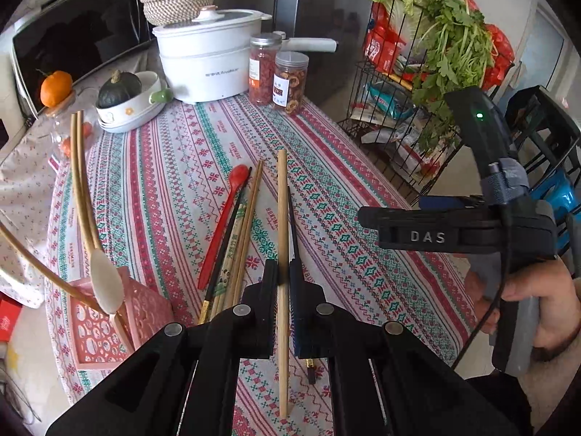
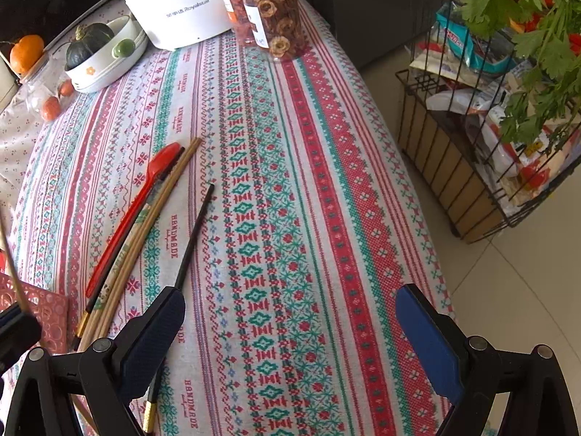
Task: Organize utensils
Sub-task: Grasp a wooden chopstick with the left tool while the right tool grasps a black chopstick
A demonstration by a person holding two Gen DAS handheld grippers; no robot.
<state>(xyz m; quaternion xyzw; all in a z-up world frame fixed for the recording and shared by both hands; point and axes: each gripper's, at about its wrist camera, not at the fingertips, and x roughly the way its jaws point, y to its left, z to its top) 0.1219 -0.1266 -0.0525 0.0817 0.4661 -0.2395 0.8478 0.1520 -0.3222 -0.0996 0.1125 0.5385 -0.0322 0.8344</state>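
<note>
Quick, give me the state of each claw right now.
Left claw: shut on a light wooden chopstick.
Right claw: open, holding nothing, above the tablecloth.

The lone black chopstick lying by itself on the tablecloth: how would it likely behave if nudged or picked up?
The black chopstick looks thin, straight and rigid, so it should lift stiffly and feel light. Its slim, glossy shaft may slip between fingers unless pinched squarely. Lying flat on the woven tablecloth, it would probably pivot or roll a little when pushed sideways, though the cloth's texture should damp that.
</note>
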